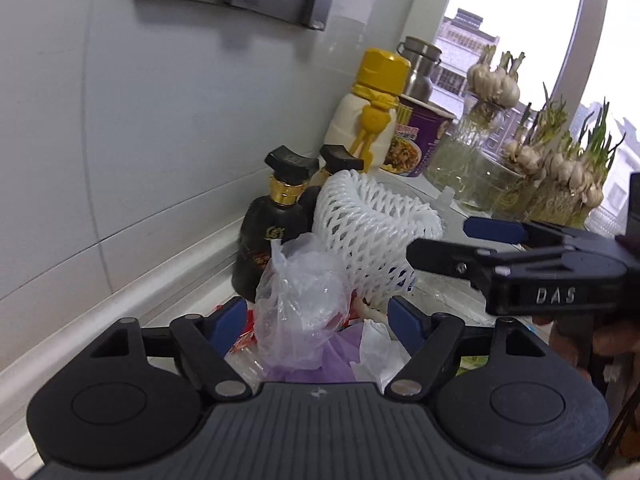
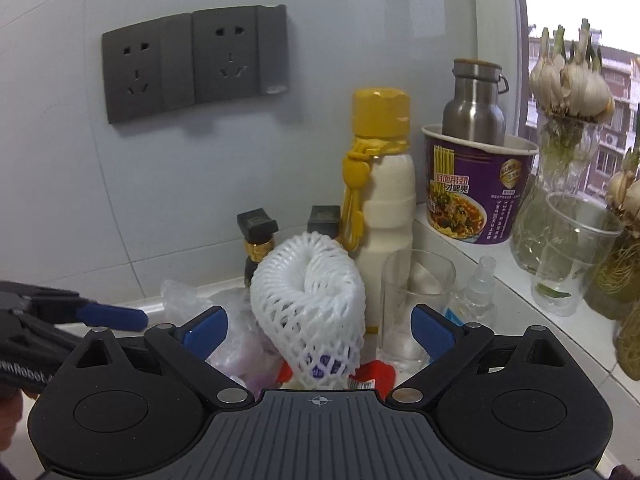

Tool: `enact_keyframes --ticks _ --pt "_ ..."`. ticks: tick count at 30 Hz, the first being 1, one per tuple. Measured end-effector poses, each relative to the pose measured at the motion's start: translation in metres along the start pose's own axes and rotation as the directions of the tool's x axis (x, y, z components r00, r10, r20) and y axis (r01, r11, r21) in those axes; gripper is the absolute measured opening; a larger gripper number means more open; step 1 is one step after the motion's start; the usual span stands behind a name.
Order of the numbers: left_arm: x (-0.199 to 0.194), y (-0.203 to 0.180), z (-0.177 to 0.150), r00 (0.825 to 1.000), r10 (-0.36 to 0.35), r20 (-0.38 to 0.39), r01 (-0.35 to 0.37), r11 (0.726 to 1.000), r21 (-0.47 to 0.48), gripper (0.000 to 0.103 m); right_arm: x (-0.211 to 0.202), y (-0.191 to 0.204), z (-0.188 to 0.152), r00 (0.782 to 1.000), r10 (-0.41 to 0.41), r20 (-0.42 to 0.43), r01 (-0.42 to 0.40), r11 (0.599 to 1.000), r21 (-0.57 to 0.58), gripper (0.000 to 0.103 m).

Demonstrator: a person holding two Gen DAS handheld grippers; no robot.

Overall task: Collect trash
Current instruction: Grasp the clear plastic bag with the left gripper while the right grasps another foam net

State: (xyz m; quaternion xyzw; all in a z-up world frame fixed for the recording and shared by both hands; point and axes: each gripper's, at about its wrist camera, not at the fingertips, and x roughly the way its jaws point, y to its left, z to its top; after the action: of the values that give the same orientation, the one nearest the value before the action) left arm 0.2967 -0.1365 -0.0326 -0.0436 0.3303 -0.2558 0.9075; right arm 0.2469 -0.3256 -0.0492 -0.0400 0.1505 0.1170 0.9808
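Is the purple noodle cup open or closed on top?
Open: the purple noodle cup has no lid, and a steel bottle shows above its rim.

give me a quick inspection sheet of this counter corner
surface: white counter against a tiled wall
job's things: white foam net, clear plastic bag, red and purple wrappers beneath
clutter: yellow-capped bottle, noodle cup, steel flask, dark bottles, glass
grippers: left hand-held gripper open around the bag; right hand-held gripper open around the net
cables: nothing seen
surroundings: wall sockets, sprouting garlic by the window
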Motion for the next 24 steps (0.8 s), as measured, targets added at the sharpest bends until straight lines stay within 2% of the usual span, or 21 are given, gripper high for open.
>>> enact_keyframes --ticks 5,6,9,12,13,19,24 --pt "0.015 -0.004 -0.001 1.000 -0.006 -0.026 0.008 0.998 0.060 0.060 0.014 -0.007 0.006 1.000 0.017 0.005 -0.017 1.000 0.008 0.095" --pt "0.018 -0.005 -0.001 0.999 -0.002 -0.034 0.004 0.998 0.066 0.054 0.018 -0.008 0.006 1.000 0.011 0.001 -0.011 1.000 0.007 0.093" --pt "0.023 -0.007 0.000 0.999 0.008 -0.050 -0.005 0.997 0.071 0.041 0.024 -0.010 0.005 1.000 0.017 -0.009 -0.017 1.000 0.021 0.079" --pt "0.023 -0.010 0.001 0.998 0.019 -0.059 -0.014 0.997 0.080 0.022 0.024 -0.012 0.001 0.999 0.051 0.006 -0.051 0.997 0.052 0.059" --pt "0.024 -0.011 0.002 0.998 0.028 -0.060 -0.023 0.996 0.086 0.015 0.023 -0.011 0.000 0.998 0.059 0.012 -0.060 0.996 0.061 0.049" --pt "0.022 -0.009 0.002 0.997 0.047 -0.066 -0.044 0.998 0.053 0.005 0.019 -0.003 -0.004 0.999 0.048 0.022 -0.049 0.997 0.064 0.030" --pt "0.009 -0.013 0.006 0.998 0.045 -0.050 -0.042 0.997 0.061 0.003 0.005 -0.002 -0.001 0.998 0.050 0.047 -0.054 0.994 0.100 0.027"
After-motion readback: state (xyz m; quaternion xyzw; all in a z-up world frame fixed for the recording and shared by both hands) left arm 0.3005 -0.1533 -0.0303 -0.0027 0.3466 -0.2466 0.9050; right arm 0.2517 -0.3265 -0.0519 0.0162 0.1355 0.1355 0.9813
